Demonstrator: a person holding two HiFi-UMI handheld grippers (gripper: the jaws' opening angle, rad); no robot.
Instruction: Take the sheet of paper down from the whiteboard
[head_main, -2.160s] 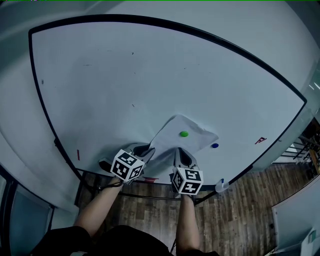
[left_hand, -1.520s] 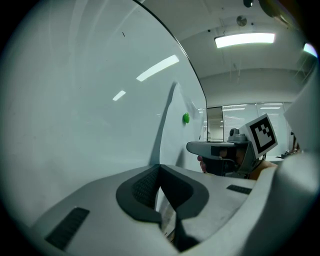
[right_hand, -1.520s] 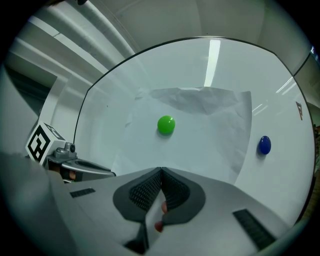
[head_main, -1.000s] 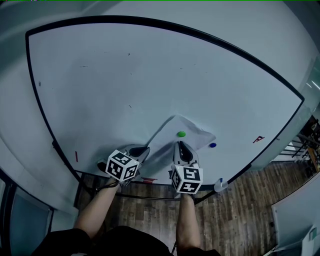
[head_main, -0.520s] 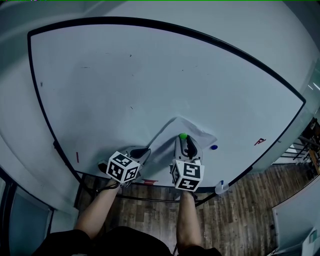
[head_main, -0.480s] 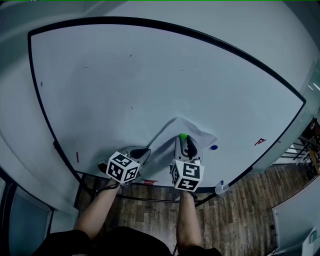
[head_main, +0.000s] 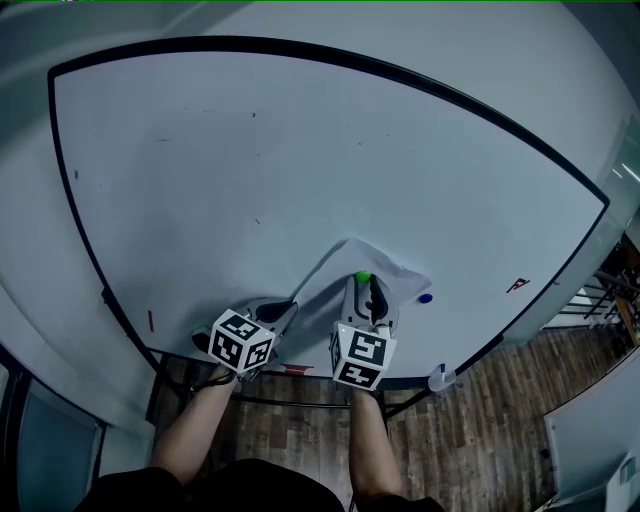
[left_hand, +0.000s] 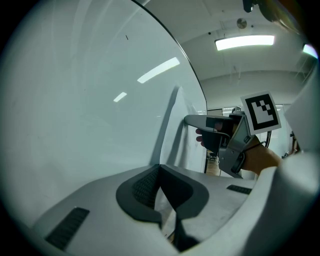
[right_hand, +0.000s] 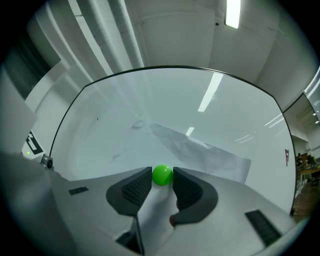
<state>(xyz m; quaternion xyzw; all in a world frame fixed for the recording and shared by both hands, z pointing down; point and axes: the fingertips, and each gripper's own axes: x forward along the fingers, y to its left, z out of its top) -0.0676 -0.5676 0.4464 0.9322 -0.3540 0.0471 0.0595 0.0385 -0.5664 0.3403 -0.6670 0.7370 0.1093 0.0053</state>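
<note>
The right gripper (right_hand: 162, 181) has its two jaws pressed on a small green magnet (right_hand: 162, 175); one dark pad touches each side of the ball, right at the tips. This magnet sits on the sheet of paper (right_hand: 210, 155), near its upper part, and the paper lies wrinkled against the whiteboard (right_hand: 175, 100) behind it.

The left gripper (left_hand: 160, 175) is clenched on the lower left part of the same sheet of paper (left_hand: 182, 150): its jaws are together and a white strip of paper passes between the pads. From this grip the sheet rises away from the board surface and makes a long fold.

In the head view the left gripper (head_main: 280, 312) is at the paper's lower left corner and the right gripper (head_main: 370, 296) is just below the green magnet (head_main: 362, 278). The sheet of paper (head_main: 335, 272) hangs low on the whiteboard (head_main: 300, 150), near its bottom edge. A blue magnet (head_main: 425, 298) sits on the board just beside the paper's right edge.
</note>
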